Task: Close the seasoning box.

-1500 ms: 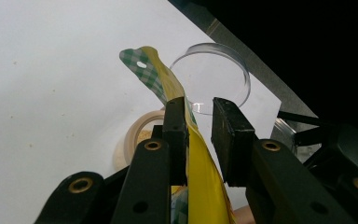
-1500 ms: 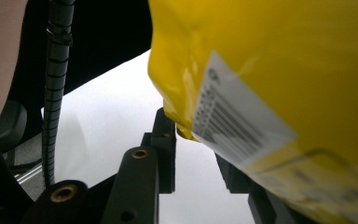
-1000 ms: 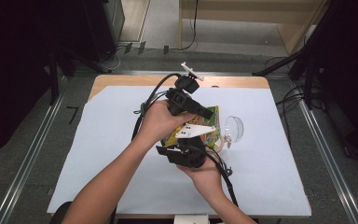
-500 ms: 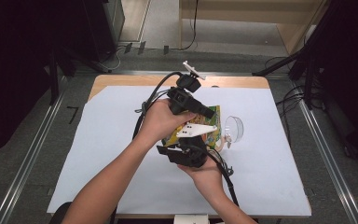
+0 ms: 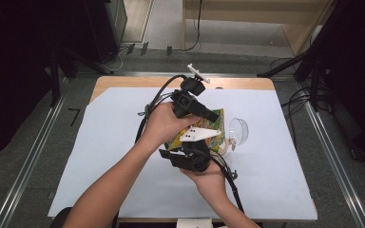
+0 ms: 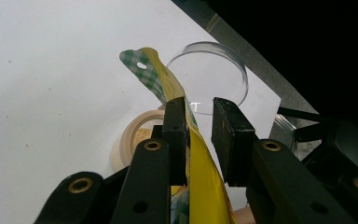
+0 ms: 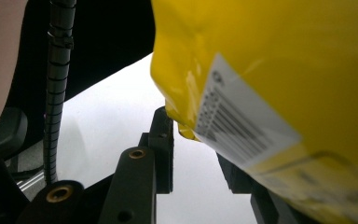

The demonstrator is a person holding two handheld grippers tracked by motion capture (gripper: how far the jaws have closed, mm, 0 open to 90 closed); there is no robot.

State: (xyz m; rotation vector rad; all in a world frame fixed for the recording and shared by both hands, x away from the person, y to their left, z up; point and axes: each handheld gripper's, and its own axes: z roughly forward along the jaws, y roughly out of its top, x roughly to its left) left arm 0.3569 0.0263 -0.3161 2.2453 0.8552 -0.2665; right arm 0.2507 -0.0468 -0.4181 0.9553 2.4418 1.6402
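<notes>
A yellow bag (image 5: 217, 127) with a green checked top is held up over the white-covered table (image 5: 100, 156) between both hands. My left gripper (image 5: 215, 117) comes at it from above. In the left gripper view the bag's (image 6: 200, 177) top seam runs between the jaws of that gripper (image 6: 200, 106), which stand close on it, the left jaw touching. My right gripper (image 5: 202, 145) is underneath. In the right gripper view the bag (image 7: 270, 56), with a barcode label, lies over this gripper (image 7: 196, 144) and hides its right jaw tip. White table shows between the jaws.
A clear plastic cup (image 5: 238, 129) lies on its side just right of the bag; the left gripper view has it (image 6: 209, 74) beyond the jaws. A beige ring (image 5: 224, 148) (image 6: 137, 133) sits beside it. Cables trail from both grippers.
</notes>
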